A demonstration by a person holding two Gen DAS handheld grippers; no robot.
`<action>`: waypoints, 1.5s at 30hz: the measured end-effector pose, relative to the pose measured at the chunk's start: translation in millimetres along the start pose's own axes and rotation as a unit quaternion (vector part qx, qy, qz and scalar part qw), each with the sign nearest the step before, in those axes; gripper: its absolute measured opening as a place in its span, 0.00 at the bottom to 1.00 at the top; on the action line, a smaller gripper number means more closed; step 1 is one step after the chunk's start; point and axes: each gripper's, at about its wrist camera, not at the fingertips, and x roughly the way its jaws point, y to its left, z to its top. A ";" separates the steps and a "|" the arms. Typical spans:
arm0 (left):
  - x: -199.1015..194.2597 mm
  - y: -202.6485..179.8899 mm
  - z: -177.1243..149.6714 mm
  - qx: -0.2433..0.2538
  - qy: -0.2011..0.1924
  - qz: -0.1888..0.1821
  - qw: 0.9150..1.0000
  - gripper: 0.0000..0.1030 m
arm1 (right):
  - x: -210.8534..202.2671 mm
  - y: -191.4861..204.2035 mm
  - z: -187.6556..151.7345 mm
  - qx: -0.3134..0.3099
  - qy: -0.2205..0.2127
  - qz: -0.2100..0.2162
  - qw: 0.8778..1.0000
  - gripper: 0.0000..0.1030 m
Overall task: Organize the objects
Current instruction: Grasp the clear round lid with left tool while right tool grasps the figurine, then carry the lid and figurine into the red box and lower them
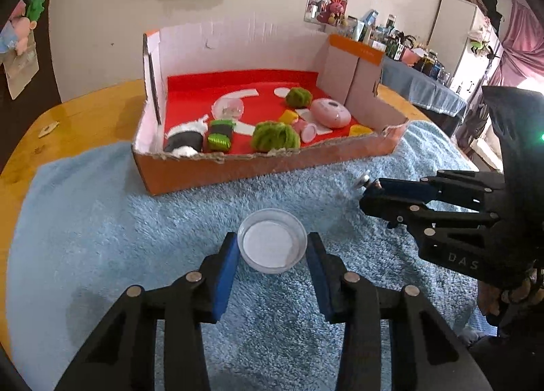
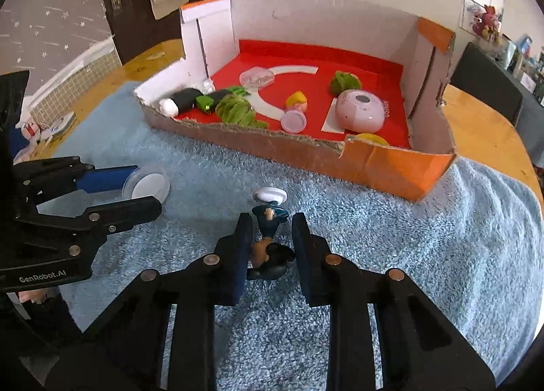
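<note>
A clear round dish (image 1: 272, 245) with a white bottom lies on the blue fluffy towel (image 1: 119, 238). My left gripper (image 1: 272, 241) has a blue pad pressed against each side of the dish. A small figurine (image 2: 270, 260) with dark hair, a blue dress and a white round base lies on the towel between the fingers of my right gripper (image 2: 272, 221), which is shut on it. In the left wrist view the right gripper (image 1: 367, 194) comes in from the right, its fingers close together. The orange cardboard box (image 2: 391, 170) with a red floor stands just beyond.
Inside the box lie green pom-poms (image 1: 277, 136), a pink oval device (image 1: 331, 113), a black-and-white roll (image 1: 183, 143), a clear capsule (image 1: 228, 108) and small yellow and pink toys. The towel covers a wooden table (image 1: 91, 109). A cluttered side table (image 1: 425, 85) stands at the back right.
</note>
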 end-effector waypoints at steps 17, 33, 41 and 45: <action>-28.3 -4.8 8.1 0.007 -0.039 -0.001 0.999 0.41 | -26.1 9.2 6.8 -0.001 -0.022 0.022 0.999 0.22; -28.9 -2.5 66.9 0.003 -0.059 -0.014 0.998 0.41 | -32.6 -9.5 64.1 0.004 -0.034 0.031 0.999 0.22; 10.0 3.3 127.0 0.014 -0.034 -0.009 0.999 0.41 | -1.7 -38.2 136.8 0.016 -0.016 0.008 1.000 0.22; 34.0 4.6 147.5 0.021 -0.012 -0.007 1.000 0.41 | 26.7 -54.1 159.5 0.033 0.012 -0.002 0.999 0.23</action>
